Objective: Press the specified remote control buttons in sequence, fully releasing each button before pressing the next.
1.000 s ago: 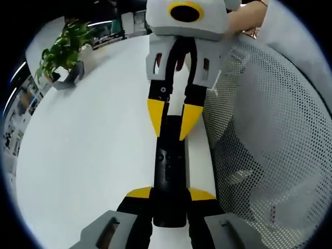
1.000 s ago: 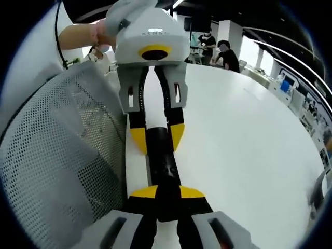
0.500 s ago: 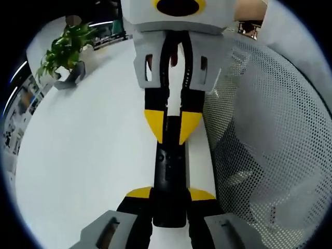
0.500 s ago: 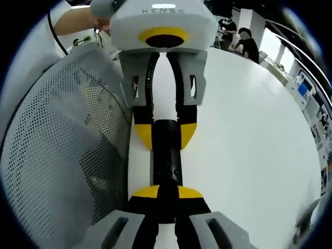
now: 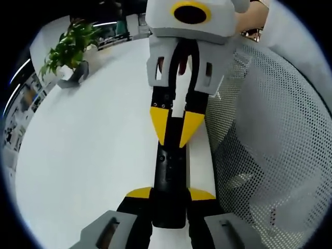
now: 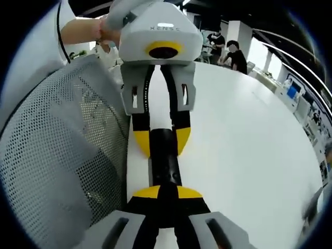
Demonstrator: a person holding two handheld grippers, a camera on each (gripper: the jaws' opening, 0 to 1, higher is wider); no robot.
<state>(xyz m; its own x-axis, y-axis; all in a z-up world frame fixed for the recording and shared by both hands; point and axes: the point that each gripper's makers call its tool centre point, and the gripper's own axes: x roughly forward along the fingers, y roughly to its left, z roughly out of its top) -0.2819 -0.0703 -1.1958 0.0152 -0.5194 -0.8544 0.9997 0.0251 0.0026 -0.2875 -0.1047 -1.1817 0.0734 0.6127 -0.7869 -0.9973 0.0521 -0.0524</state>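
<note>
We see our left claw point(image 5: 170, 196) clamped on one black remote control point(image 5: 169, 171), its long axis running straight away from us toward the right claw point(image 5: 175, 129), whose yellow tips nearly meet over its far end. One white surface point(image 5: 88, 150) lies beneath, one mesh chair point(image 5: 270, 145) beside.

remote control point(image 5: 169, 176) lying on the table point(image 5: 88, 155), mesh chair back point(image 5: 264, 140) sitting just beside it, potted plant point(image 5: 65, 49) standing far behind

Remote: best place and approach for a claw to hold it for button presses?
Hold the black remote across its narrow width at the bottom end, claw coming in along its length, as the left claw does. The button face stays exposed for the right claw.
</note>
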